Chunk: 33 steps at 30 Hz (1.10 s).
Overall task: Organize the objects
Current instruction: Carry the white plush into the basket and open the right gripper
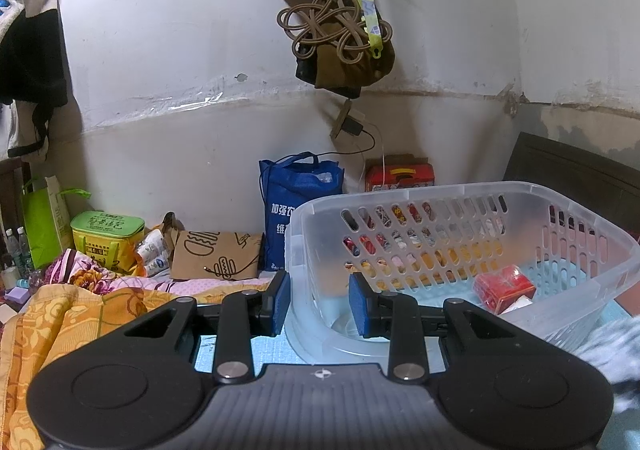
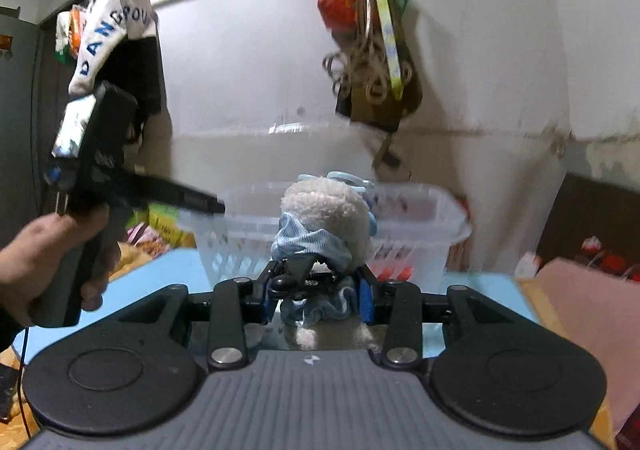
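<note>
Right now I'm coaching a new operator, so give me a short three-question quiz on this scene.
1. True or false: the right gripper holds a plush toy.
2. What lies inside the clear basket? A) a red box B) a green bag C) a bottle
3. Fill in: the left gripper has the basket's ____ between its fingers.

Key: 1 true; 2 A, the red box; 3 rim.

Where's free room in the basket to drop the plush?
Basket floor is bare on its left half, behind the left claw; the red box fills the right corner. Right claw holds the plush toy.
</note>
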Tool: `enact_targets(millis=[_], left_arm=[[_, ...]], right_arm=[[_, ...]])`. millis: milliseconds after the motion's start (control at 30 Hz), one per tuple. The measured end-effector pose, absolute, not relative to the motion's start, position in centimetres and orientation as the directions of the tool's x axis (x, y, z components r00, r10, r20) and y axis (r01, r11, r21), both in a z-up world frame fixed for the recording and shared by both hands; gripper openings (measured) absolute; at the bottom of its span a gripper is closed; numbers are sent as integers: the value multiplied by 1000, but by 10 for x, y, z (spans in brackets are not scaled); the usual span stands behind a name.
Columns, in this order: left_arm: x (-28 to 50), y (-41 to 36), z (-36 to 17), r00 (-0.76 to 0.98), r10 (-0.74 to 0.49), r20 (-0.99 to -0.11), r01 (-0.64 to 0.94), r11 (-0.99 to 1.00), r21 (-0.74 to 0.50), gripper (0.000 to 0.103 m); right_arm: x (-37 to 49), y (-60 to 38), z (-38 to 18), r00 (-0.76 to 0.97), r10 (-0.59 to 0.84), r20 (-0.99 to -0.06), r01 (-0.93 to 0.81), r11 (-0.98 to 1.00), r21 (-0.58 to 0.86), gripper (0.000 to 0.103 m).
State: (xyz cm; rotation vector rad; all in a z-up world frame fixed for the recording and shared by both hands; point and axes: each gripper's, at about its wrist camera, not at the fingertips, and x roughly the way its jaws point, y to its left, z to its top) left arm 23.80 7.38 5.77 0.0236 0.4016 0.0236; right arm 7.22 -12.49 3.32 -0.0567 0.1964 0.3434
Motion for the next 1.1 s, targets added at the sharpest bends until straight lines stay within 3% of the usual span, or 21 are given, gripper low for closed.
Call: enact_targets(millis=[433, 767, 1100], left_arm=[[238, 74, 57, 922, 26, -386, -18, 1000, 24, 36], [238, 73, 57, 922, 26, -386, -18, 1000, 25, 36], [239, 73, 57, 922, 26, -385, -19, 1000, 24, 36]], right_arm=[[73, -137, 83, 948, 311, -64, -313, 950, -13, 42], [181, -123, 116, 956, 240, -168, -245, 970, -5, 42], [196, -123, 94, 940, 247, -236, -253, 968, 5, 42]])
